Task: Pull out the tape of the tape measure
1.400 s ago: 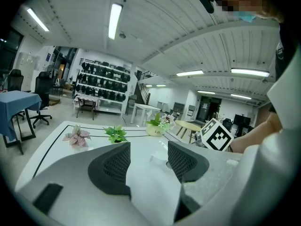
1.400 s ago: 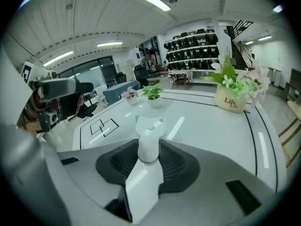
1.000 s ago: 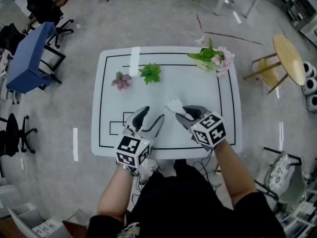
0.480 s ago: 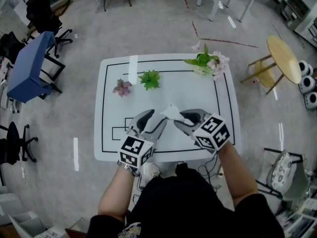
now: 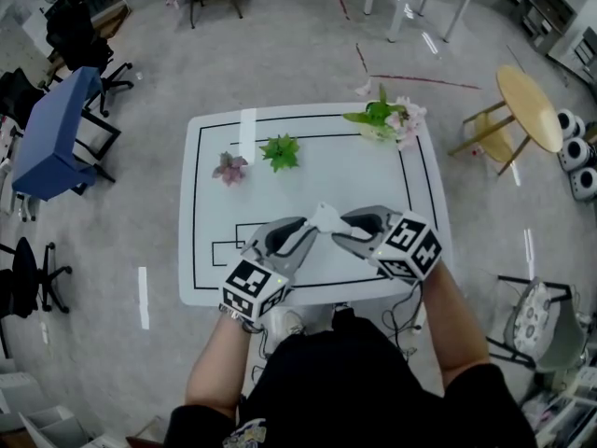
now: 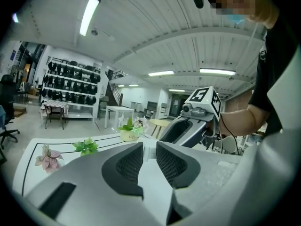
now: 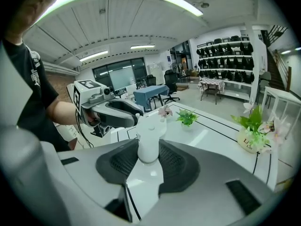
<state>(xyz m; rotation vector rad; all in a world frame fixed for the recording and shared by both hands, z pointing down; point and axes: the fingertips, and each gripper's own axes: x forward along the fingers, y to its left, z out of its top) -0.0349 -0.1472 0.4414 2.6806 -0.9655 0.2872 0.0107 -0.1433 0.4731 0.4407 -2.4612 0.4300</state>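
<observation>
Left of the tape measure [image 5: 326, 217], my left claw [image 5: 311, 233] has just been closing; pads pinch its white tip. Tape measure held above the table [image 5: 373, 171], near front edge. Right of it, my right claw [image 5: 340, 226] clamps its body.

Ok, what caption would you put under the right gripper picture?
Right gripper pinching a white tape measure over the white table, little potted plants behind.

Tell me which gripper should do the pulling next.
Left. The left gripper has just been closing its jaws on the tape end; the right gripper grips the tape measure.
</observation>
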